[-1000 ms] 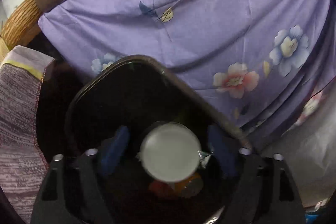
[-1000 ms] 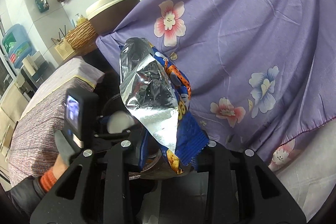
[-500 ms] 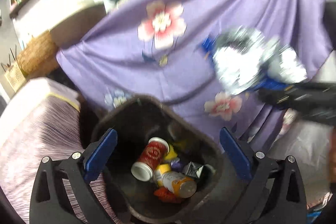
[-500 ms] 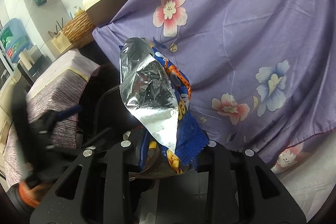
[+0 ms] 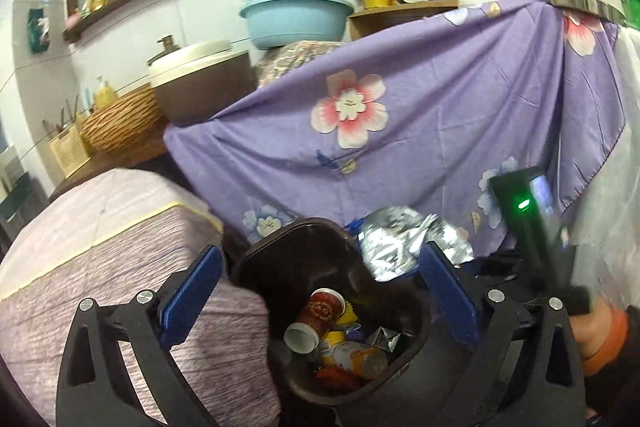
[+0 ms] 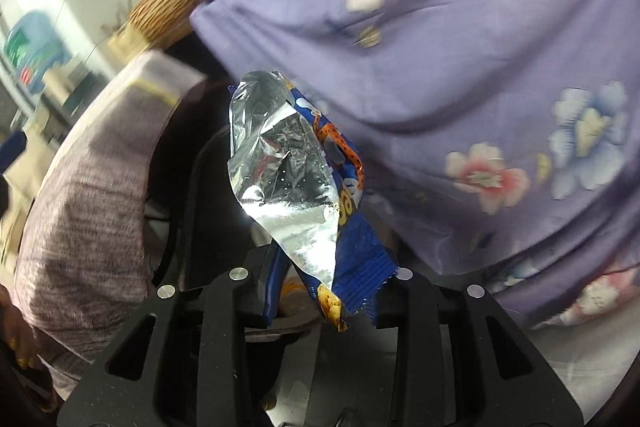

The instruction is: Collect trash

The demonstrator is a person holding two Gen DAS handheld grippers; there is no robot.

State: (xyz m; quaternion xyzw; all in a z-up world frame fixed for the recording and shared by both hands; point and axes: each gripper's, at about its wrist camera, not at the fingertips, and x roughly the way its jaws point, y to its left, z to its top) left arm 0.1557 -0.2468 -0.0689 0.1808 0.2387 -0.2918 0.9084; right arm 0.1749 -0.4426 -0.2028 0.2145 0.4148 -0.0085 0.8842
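A crumpled blue-and-silver foil snack bag [image 6: 304, 187] is gripped in the right gripper [image 6: 320, 291] jaws just beside the dark round trash bin [image 5: 288, 239]; the left gripper [image 5: 320, 291] jaws are held wide open above that bin.

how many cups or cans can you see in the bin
2. A red cup lies on its side near the middle of the bin, and an orange can lies just below it. Other trash and the dark bin may hide more.
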